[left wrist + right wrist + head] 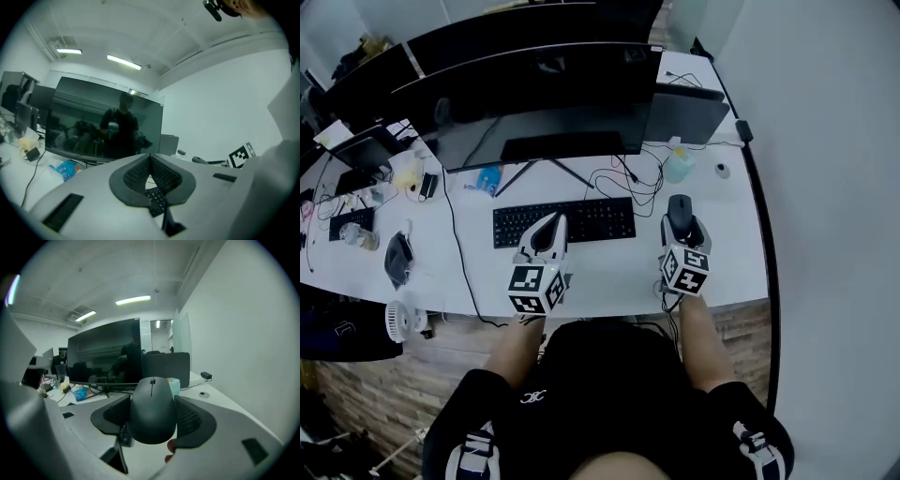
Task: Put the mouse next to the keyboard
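A black mouse (679, 213) (152, 411) sits between the jaws of my right gripper (682, 227) (153, 405), just right of the black keyboard (581, 222). Both pads press on its sides, and a red glow shows under its near end. Whether the mouse rests on the white desk (733, 246) or hangs just above it, I cannot tell. My left gripper (546, 234) (150, 163) hovers over the keyboard's (157, 199) left half. Its pads meet at the tip, with nothing held.
A wide monitor (544, 103) stands behind the keyboard, with tangled cables (628, 178) and a pale bottle (679, 167) near its foot. A blue packet (487, 178) lies left of the stand. The desk's left side holds clutter and a small fan (398, 319). A wall bounds the right.
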`<state>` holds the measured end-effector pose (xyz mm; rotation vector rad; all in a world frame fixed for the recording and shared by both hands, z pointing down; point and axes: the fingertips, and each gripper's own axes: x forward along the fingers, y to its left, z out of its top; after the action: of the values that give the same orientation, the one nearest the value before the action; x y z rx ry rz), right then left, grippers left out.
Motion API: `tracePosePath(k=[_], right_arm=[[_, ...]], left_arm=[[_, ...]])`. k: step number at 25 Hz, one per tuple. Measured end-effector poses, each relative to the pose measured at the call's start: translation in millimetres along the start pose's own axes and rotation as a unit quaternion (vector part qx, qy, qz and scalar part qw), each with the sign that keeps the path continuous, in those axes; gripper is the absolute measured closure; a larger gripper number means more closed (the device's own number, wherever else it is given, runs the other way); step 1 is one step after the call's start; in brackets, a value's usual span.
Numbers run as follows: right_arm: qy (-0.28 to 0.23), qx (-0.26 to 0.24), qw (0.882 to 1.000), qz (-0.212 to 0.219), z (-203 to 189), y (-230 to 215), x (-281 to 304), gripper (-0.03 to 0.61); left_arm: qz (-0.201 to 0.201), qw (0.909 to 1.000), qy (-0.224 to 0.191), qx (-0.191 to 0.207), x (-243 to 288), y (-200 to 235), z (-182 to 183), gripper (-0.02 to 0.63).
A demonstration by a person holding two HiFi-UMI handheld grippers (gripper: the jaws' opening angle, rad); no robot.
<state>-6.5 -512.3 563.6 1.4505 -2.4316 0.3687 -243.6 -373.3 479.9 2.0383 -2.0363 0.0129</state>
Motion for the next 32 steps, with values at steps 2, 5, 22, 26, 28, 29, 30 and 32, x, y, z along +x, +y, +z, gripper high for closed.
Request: tracePosePath(k=[2,5,22,26,28,29,30,32], right_arm=[[0.024,-0.008,1.0,0.002,-18.4,-7.2,15.2,0.271],[0.061,-0.014,0.998,0.002,-45.6,-17.0,34.9,0.27],[0.205,-0.023,0.978,-0.002,-143.7,-36.4,91.9,0.27],[0.211,-0.035,0.977,-0.014,-146.8,-38.9,96.3,0.27],[0.21,-0.047,0.976,-0.016,-145.6,-38.0,99.3,0.27],[0.214,-0.053,0.975,-0.019,-145.7,-38.2,99.5,0.27],[0.222,-0.058,0.973,-0.026,-146.3,-39.8,97.6,0.268],[0.232,-0.066,0.97,-0.044,-145.0,-45.2,92.2,0.25]], left_arm=[[0.023,0.9997,-0.001,0.001,-5.6,6.5,-0.8,0.597],[0.048,0.9988,0.0,-0.004,-14.8,13.0,-2.4,0.597],[0.151,0.9885,-0.013,0.003,-60.5,33.7,8.6,0.597],[0.162,0.9867,-0.015,0.002,-63.5,35.0,8.5,0.597],[0.163,0.9864,-0.016,0.002,-63.4,34.2,7.8,0.597],[0.163,0.9864,-0.017,0.002,-63.6,33.3,7.7,0.597],[0.163,0.9865,-0.017,0.002,-63.9,32.3,7.7,0.597],[0.161,0.9868,-0.018,0.003,-64.5,30.0,8.2,0.597]])
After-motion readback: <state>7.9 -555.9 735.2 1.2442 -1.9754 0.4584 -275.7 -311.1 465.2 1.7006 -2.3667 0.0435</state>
